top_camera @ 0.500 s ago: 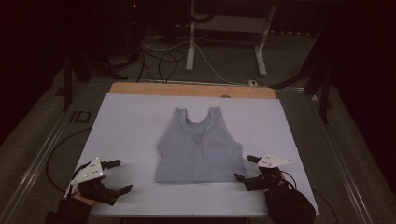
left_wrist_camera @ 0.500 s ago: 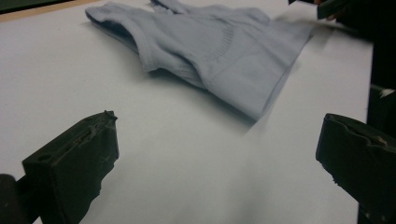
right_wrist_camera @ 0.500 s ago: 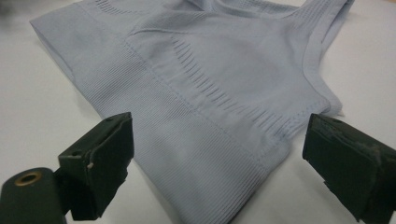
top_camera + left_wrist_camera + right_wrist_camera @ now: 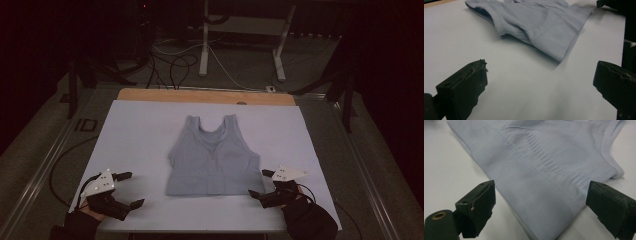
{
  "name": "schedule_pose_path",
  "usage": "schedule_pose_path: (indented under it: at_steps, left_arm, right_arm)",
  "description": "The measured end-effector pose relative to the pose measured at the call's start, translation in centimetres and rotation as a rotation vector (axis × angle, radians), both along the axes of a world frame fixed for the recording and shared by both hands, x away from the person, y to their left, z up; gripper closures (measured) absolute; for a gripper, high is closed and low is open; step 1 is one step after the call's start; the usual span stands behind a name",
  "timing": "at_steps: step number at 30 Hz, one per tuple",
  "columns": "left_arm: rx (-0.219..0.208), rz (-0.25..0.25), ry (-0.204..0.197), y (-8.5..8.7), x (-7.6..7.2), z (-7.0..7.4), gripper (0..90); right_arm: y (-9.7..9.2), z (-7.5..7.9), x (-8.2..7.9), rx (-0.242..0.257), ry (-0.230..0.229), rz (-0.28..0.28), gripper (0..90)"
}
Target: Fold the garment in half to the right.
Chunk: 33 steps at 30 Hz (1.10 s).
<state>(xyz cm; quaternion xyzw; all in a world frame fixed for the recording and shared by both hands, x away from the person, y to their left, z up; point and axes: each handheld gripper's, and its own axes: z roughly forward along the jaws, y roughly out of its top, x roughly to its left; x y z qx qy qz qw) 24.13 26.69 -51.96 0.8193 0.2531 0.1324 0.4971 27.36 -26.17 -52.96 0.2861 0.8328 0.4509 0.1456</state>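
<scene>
- Pale blue ribbed fabric: a tank top (image 4: 214, 160) lies flat on the white table sheet (image 4: 140, 130) in the high view, straps pointing away from the person. The left gripper (image 4: 129, 190) sits well apart from the top's lower left corner, its 2 jaws spread wide with nothing between them. The right gripper (image 4: 261, 184) sits just beside the top's lower right corner, jaws also spread wide.
- In the left gripper view, the 2 black jaws stand far apart over bare sheet (image 4: 529, 95), with the top (image 4: 544, 25) lying beyond them.
- In the right gripper view, the jaws stand wide on either side of the top's ribbed hem corner (image 4: 541, 202), not pressing on it.
</scene>
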Motion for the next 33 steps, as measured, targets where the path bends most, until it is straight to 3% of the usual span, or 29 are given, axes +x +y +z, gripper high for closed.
schedule_pose_path:
  at_steps: [2, 4, 14, 17, 24, 27, 33]
  left_arm:
    - [0.011, 0.012, 0.005, -0.1, 0.0, 0.0, 0.5]
    - [-0.006, 0.007, 0.018, -0.1, 0.1, 0.0, 0.5]
    - [-0.024, 0.006, 0.013, -0.4, 0.1, 0.4, 0.5]
    - [-0.008, 0.003, 0.015, -0.7, 0.1, 0.4, 0.5]
    - [-0.01, -0.024, 0.013, -1.4, 0.2, 1.7, 0.5]
    - [0.003, -0.032, 0.009, -1.8, 0.3, 2.4, 0.5]
    - [0.019, -0.039, -0.001, -2.4, 0.7, 3.9, 0.5]
  right_arm:
    - [0.0, 0.0, 0.0, 0.004, 0.005, -0.001, 9.1]
    - [0.0, 0.0, 0.0, 0.01, 0.011, -0.006, 9.0]
    - [0.3, 0.1, -0.2, 0.018, 0.014, 0.007, 9.1]
    - [0.5, 0.5, -0.4, 0.023, 0.01, 0.015, 9.1]
    - [0.9, 2.6, -0.5, 0.06, -0.015, 0.028, 9.1]
    - [1.0, 3.6, -0.3, 0.037, -0.028, 0.021, 9.1]
    - [1.4, 5.9, 0.6, 0.042, -0.048, 0.032, 9.1]
